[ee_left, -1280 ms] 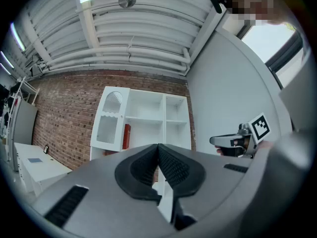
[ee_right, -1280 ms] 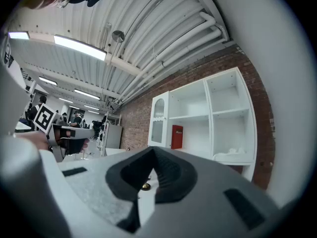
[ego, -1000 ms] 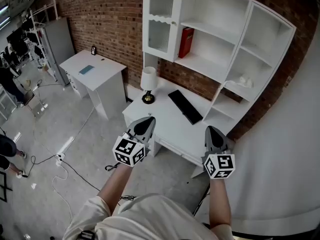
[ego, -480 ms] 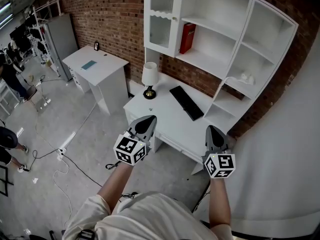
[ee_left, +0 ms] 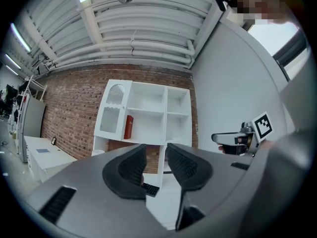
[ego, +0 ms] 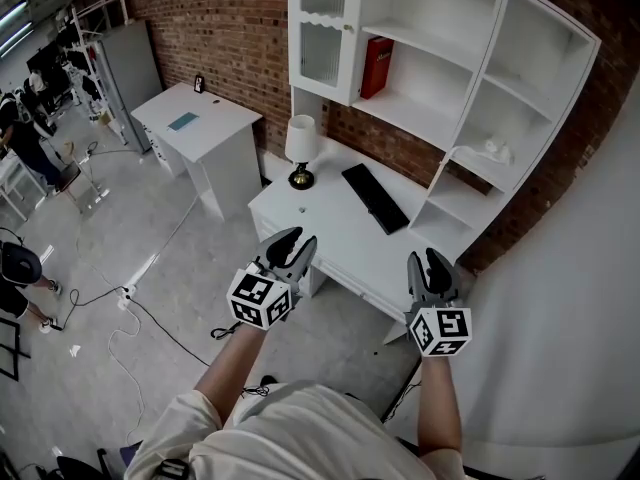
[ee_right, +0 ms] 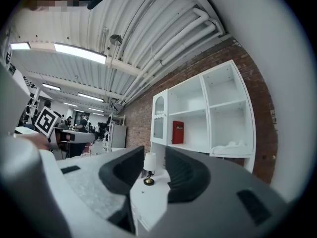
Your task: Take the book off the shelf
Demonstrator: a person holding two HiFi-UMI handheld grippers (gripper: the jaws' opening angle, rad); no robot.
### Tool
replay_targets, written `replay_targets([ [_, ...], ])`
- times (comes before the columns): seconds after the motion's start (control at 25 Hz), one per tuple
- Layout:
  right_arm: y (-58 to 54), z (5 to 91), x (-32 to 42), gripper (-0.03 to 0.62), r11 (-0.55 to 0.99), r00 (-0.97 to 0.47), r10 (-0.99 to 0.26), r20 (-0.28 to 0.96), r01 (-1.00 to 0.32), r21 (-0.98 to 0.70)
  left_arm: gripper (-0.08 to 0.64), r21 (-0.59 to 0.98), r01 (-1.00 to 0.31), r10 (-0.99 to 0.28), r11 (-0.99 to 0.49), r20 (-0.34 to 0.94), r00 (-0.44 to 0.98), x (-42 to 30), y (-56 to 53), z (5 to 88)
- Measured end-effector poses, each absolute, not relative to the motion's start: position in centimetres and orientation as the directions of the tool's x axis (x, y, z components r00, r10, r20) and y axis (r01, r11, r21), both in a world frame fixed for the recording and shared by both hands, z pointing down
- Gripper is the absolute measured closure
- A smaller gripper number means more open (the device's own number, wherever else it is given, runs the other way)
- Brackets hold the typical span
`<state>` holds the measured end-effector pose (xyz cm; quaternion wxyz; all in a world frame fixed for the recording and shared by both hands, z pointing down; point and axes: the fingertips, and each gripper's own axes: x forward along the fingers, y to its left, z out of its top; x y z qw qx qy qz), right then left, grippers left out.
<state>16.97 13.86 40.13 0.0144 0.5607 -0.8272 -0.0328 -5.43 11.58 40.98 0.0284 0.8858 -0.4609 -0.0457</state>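
Note:
A red book (ego: 376, 66) stands upright in the middle compartment of the white shelf unit (ego: 455, 88) against the brick wall; it also shows in the left gripper view as the red book (ee_left: 129, 127) and in the right gripper view (ee_right: 178, 132). My left gripper (ego: 290, 242) and right gripper (ego: 432, 264) hover side by side over the floor in front of the desk, well short of the shelf. The jaws of both are opening, with nothing between the left gripper's (ee_left: 155, 148) pads or the right gripper's (ee_right: 154, 155).
Below the shelf is a white desk (ego: 320, 238) with a table lamp (ego: 299, 148) and a black keyboard (ego: 374, 198). A white crumpled object (ego: 493, 150) lies on a right-hand shelf. Another white desk (ego: 200, 133) stands at the left; cables (ego: 120, 318) trail across the floor, and people stand far left.
Both grippers' jaws, shut before, now stand apart. The shelf and desk have shifted slightly in the head view.

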Motion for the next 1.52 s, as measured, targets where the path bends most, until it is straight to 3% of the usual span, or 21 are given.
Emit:
replay_targets([
  [0.2, 13.8, 41.2, 17.6, 0.425, 0.387, -0.387, -0.922, 0.016, -0.919, 0.071, 0.387, 0.119, -0.809, -0.817, -0.576, -0.037, 0.576, -4.5, 11.8, 41.9],
  [0.84, 11.7, 44.1, 18.9, 0.425, 0.414, -0.411, -0.909, 0.063, -0.909, 0.043, 0.378, 0.172, -0.831, -0.842, -0.53, 0.008, 0.539, -3.5, 10.4, 44.9],
  [1.52, -1.7, 44.4, 13.6, 0.425, 0.324, -0.318, -0.943, 0.097, -0.945, 0.048, 0.376, 0.158, -0.78, -0.786, -0.605, 0.035, 0.617, -7.9, -5.2, 45.7],
])
